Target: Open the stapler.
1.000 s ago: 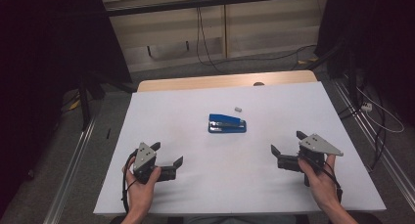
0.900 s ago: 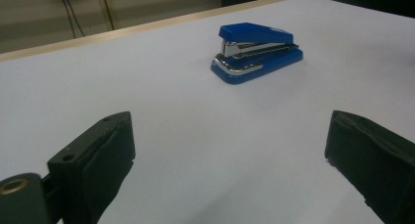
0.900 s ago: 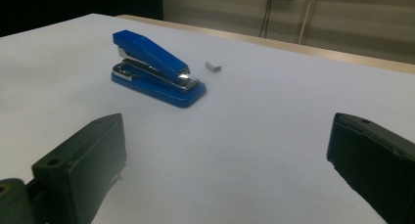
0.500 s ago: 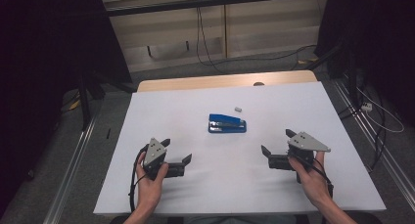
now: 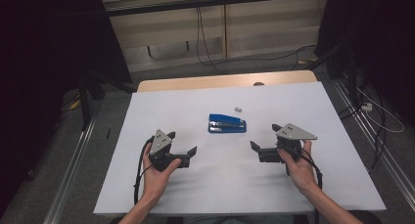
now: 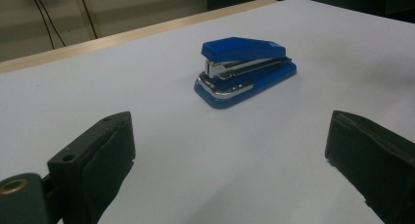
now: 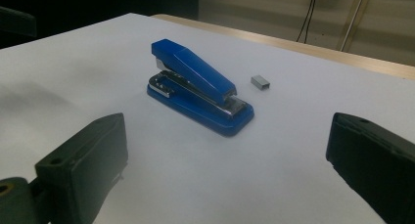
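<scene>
I have the blue stapler (image 5: 227, 123) lying flat near the middle of the white table (image 5: 161, 106), closed, its long side running across the table as I see it from the high view. A small grey block of staples (image 5: 238, 108) lies just beyond its far right corner, near it but not touching.

My left gripper (image 5: 182, 148) sits to the near left of the stapler, held in the left hand (image 5: 157, 171), its jaws spread wide apart and empty. In the left gripper view the stapler (image 6: 244, 70) stands ahead between the two black jaws, its open front turned toward the left of that view, well clear of both. My right gripper (image 5: 263, 140) sits to the near right, gripped by the right hand (image 5: 297, 166), jaws likewise wide apart with nothing between them. In the right gripper view the stapler (image 7: 199, 87) lies ahead at an angle, hinge end nearer, with the staples (image 7: 260, 81) just past it.

Against the frame half a second back, both grippers have closed in on the stapler: the left has moved right and slightly forward, the right has moved left. A second ago they stood farther out still, toward the table's near corners. The stapler and the staples have not shifted. Neither gripper touches the stapler.
</scene>
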